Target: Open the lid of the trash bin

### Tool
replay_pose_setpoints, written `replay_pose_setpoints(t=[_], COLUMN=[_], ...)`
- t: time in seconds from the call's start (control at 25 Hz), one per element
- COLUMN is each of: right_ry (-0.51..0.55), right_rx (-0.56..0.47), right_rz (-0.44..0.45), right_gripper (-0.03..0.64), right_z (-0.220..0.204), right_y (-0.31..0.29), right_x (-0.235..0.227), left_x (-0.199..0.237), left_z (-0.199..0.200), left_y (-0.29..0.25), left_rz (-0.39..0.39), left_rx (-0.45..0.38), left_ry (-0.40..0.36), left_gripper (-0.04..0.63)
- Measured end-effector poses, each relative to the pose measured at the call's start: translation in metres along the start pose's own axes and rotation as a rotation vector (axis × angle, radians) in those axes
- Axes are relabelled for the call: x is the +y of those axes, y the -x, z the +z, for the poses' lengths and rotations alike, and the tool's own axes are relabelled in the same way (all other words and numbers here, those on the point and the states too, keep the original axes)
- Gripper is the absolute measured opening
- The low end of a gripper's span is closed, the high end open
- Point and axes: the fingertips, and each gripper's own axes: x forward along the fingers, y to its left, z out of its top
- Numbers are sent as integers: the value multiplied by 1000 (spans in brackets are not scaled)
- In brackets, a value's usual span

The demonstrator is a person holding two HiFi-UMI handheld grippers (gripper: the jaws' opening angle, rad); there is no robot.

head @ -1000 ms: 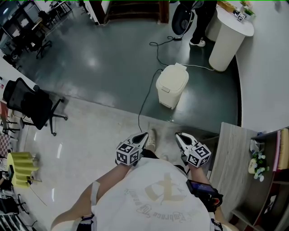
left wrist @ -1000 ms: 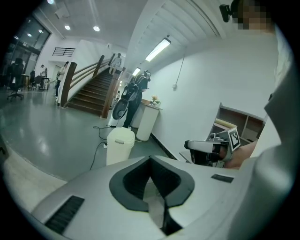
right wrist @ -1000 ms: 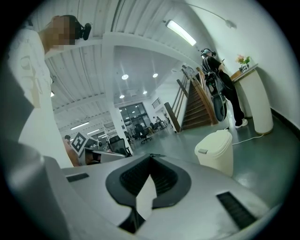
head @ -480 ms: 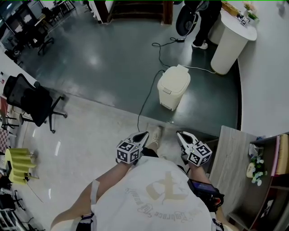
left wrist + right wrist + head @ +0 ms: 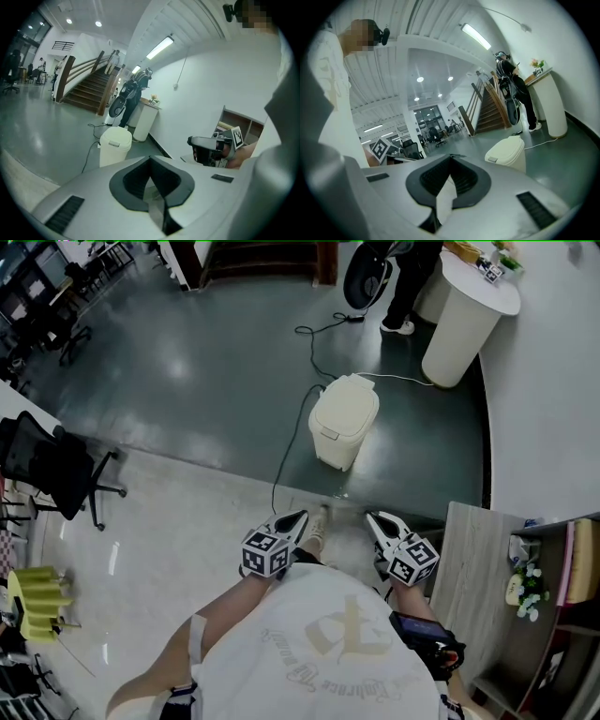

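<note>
The cream trash bin [image 5: 344, 420] stands on the dark floor ahead with its lid down; it also shows as the bin [image 5: 116, 146] in the left gripper view and the bin [image 5: 506, 152] in the right gripper view. My left gripper [image 5: 297, 518] and right gripper [image 5: 372, 519] are held close to the person's body, well short of the bin. Both are shut with nothing between the jaws. In their own views, the left gripper [image 5: 150, 160] and right gripper [image 5: 450, 159] each point toward the bin.
A black cable [image 5: 291, 451] runs across the floor from beside the bin. A white round counter [image 5: 459, 324] and a standing person [image 5: 403, 292] are behind it. A black office chair [image 5: 56, 470] is at the left, a wooden desk [image 5: 469, 559] at the right.
The head view has shifted, so the bin sits slightly further left in the picture. Both grippers stay shut at the same place by the body.
</note>
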Motion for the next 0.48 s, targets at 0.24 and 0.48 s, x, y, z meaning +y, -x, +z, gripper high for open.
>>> replay_pose_setpoints(t=[0.24, 0.48], right_ry=[45, 76], right_rx=[11, 19], right_rz=[-23, -7], right_gripper=[3, 3], right_z=[16, 26], right_y=[-8, -21], right_x=[-28, -51], left_x=[5, 13], left_z=[22, 41], left_y=[-40, -71], left_rz=[-33, -57], left_rx=[10, 23], left_ry=[-13, -30], left_gripper=[14, 14])
